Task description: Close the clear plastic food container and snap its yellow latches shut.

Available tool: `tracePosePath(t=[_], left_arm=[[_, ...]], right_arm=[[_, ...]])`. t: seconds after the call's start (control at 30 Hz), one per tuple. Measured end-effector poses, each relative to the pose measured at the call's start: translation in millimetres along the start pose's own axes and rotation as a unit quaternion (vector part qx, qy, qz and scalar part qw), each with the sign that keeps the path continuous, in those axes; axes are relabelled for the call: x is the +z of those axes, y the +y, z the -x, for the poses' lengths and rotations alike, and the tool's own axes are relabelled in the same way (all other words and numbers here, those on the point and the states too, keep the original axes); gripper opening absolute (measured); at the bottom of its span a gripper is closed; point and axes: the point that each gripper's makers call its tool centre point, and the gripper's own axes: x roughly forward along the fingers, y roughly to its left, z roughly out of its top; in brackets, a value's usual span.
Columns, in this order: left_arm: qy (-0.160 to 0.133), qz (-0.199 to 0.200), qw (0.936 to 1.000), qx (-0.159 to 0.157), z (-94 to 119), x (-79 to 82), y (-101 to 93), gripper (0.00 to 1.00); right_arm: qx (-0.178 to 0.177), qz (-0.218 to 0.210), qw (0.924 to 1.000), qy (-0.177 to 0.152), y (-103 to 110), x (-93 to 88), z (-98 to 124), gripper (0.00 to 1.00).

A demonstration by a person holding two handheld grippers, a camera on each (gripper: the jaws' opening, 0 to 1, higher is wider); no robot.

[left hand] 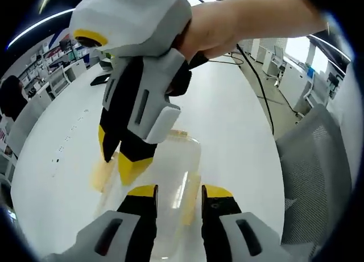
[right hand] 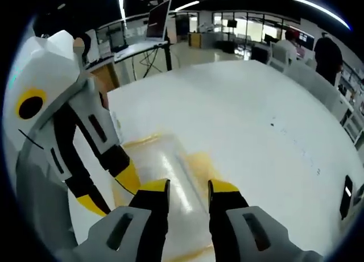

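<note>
In the left gripper view, the left gripper (left hand: 178, 195) is hovering with its black, yellow-tipped jaws parted and grasping nothing, the clear plastic food container with yellow latches (left hand: 170, 177) lying just ahead at twelve o'clock, its long axis running away along the jaws. The right gripper (left hand: 125, 162) is reaching down at eleven o'clock onto the container's near-left yellow latch (left hand: 102, 174); whether it is gripping is unclear. Its own view shows its jaws slightly parted over the lid. The container is sitting on a white round table (left hand: 227, 131) in an open office with a grey mesh chair (left hand: 318, 177) at three o'clock.
</note>
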Motion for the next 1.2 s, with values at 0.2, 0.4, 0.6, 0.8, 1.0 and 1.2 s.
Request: tracePosePath(t=[0.2, 0.4, 0.6, 0.8, 1.0, 1.2], left_arm=[[-0.001, -0.011, 0.9999, 0.007, -1, -0.1, 0.7, 0.23], [-0.004, -0.020, 0.9997, 0.014, -1, 0.0, 1.5, 0.24], [-0.001, -0.040, 0.9990, 0.019, -3, -0.9, 0.5, 0.24], [0.007, -0.071, 0.9972, 0.022, -4, -2.6, -2.6, 0.26], [0.020, -0.112, 0.9931, 0.029, -5, -5.0, -3.7, 0.27], [0.035, -0.145, 0.9881, 0.039, -6, -5.9, -4.2, 0.26]], right_arm=[[0.025, -0.013, 0.9995, 0.011, 0, -3.4, -4, 0.27], [0.049, -0.023, 0.9983, 0.019, -1, -4.7, -6, 0.28], [0.080, -0.015, 0.9961, 0.033, -2, -3.9, -10, 0.28], [0.106, 0.006, 0.9930, 0.051, 4, -1.8, -14, 0.30], [0.123, 0.027, 0.9896, 0.070, 4, -1.4, -17, 0.30], [0.144, 0.050, 0.9836, 0.097, 3, -1.0, -20, 0.29]])
